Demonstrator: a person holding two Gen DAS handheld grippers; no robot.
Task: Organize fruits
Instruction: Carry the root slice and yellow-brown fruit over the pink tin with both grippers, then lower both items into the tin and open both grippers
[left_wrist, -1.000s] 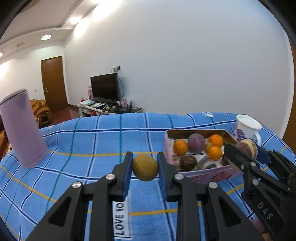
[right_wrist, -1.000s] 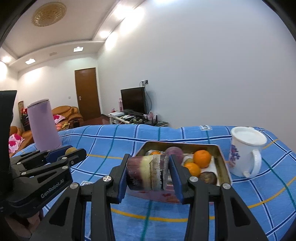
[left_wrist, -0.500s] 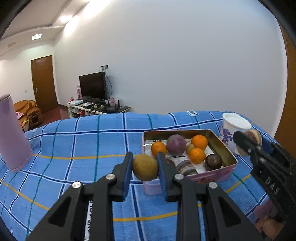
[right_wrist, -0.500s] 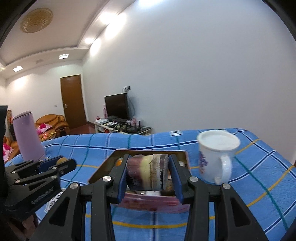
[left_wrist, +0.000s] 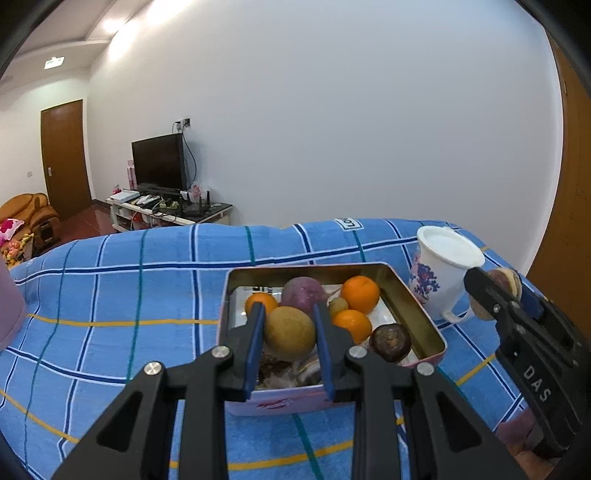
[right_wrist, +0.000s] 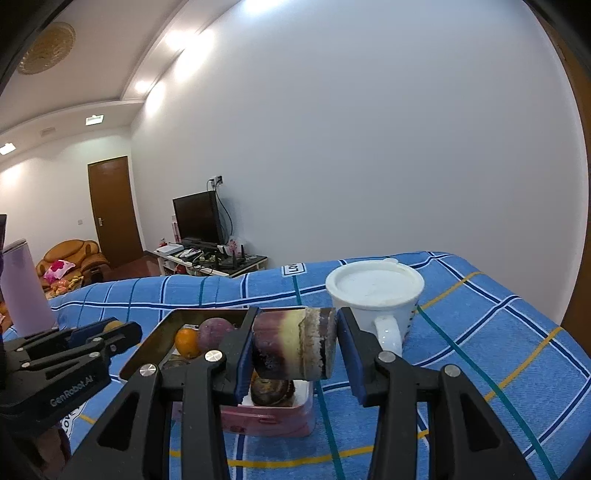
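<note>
My left gripper is shut on a round yellow-brown fruit and holds it over the near part of the pink tin box. The box holds oranges, a purple round fruit, a small green fruit and a dark one. My right gripper is closed on a purple and yellow sugarcane piece, held above the box's right corner. The right gripper also shows in the left wrist view, to the right of the box.
A white mug with blue flowers stands just right of the box, close to my right gripper. A tall lilac tumbler stands far left. The table is covered by a blue plaid cloth. A wall lies behind.
Both grippers have moved right and forward with their fruit. The left one now sits over the box; the right one has come to the box's right corner, near the mug.
</note>
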